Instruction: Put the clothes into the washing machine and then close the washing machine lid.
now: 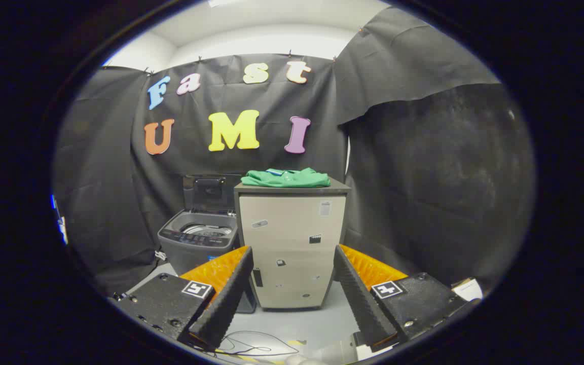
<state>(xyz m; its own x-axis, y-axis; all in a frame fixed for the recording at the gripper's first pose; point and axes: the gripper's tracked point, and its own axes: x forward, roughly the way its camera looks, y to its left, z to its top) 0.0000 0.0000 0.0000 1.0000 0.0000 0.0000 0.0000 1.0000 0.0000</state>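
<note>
A folded green garment [286,178] lies on top of a beige cabinet [292,243] straight ahead, well beyond the fingers. To the cabinet's left stands a grey top-loading washing machine [198,238] with its lid [211,191] raised upright against the wall; its drum opening shows. My gripper [292,261] is open, its fingers spread wide with nothing between them, framing the lower part of the cabinet from a distance.
Black cloth walls close the booth at the back and on both sides. A thin cable [251,347] lies on the pale floor just ahead of the fingers. A white paper scrap [468,290] sits at the right.
</note>
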